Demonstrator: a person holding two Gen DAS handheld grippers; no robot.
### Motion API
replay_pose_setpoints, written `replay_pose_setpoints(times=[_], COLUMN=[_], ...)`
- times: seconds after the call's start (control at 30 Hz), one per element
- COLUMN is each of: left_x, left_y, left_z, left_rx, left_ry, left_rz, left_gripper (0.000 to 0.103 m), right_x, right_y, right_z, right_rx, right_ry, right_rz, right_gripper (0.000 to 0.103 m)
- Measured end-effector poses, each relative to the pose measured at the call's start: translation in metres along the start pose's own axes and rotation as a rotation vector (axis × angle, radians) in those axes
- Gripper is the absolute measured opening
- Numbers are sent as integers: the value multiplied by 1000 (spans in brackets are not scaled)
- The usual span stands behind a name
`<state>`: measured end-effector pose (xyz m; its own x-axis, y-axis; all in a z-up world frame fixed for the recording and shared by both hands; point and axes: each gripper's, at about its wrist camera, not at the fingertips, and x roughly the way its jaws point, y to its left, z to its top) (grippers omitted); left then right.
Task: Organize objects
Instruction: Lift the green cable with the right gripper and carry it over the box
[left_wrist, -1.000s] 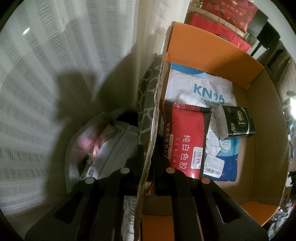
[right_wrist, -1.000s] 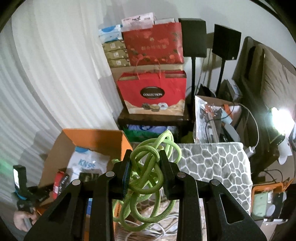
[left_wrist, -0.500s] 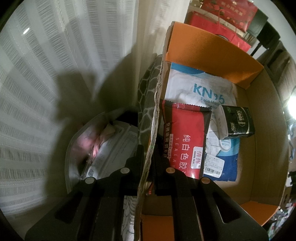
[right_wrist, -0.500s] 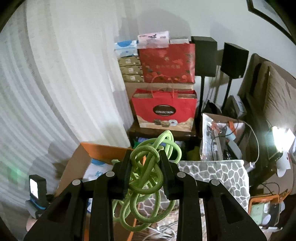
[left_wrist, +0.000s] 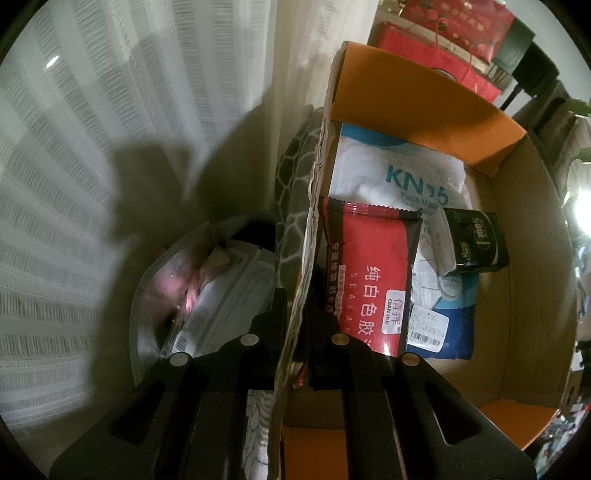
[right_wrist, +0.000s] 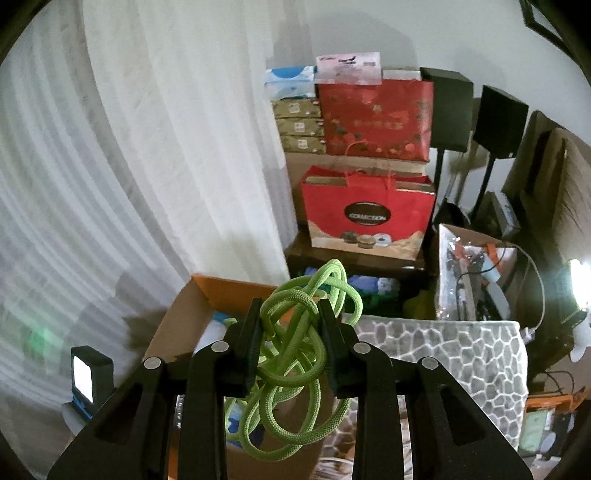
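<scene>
My left gripper (left_wrist: 295, 299) is shut on the left wall of the cardboard box (left_wrist: 532, 295), one finger outside and one inside. In the box lie a KN95 mask pack (left_wrist: 402, 177), a red sealant packet (left_wrist: 373, 280) and a small black box (left_wrist: 476, 243). My right gripper (right_wrist: 290, 314) is shut on a tangled green rope (right_wrist: 295, 354) and holds it in the air above the box (right_wrist: 192, 306), its loops hanging below the fingers.
A white curtain (left_wrist: 110, 129) hangs left of the box. A clear bag of papers (left_wrist: 207, 291) lies outside the box wall. Red gift bags (right_wrist: 369, 214) and stacked boxes stand behind. A grey patterned blanket (right_wrist: 443, 354) lies to the right.
My right gripper has risen with the green rope and shifted left toward the box. The left gripper and the box have not moved.
</scene>
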<state>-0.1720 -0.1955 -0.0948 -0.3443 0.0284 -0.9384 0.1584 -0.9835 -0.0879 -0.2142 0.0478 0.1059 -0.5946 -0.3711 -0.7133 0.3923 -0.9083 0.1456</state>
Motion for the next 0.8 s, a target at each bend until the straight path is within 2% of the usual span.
replay_pose_setpoints(times=[0.43, 0.8], left_x=[-1, 0], left_y=[-3, -3], left_z=[-2, -2], left_rx=[-3, -2], left_ry=[-1, -2], left_rz=[-3, -3], left_gripper=[8, 8], right_x=[10, 54], right_y=[34, 38], right_z=[10, -3], right_rx=[-36, -10], right_ry=[-11, 38], right_rz=[36, 46], right_gripper=[28, 28])
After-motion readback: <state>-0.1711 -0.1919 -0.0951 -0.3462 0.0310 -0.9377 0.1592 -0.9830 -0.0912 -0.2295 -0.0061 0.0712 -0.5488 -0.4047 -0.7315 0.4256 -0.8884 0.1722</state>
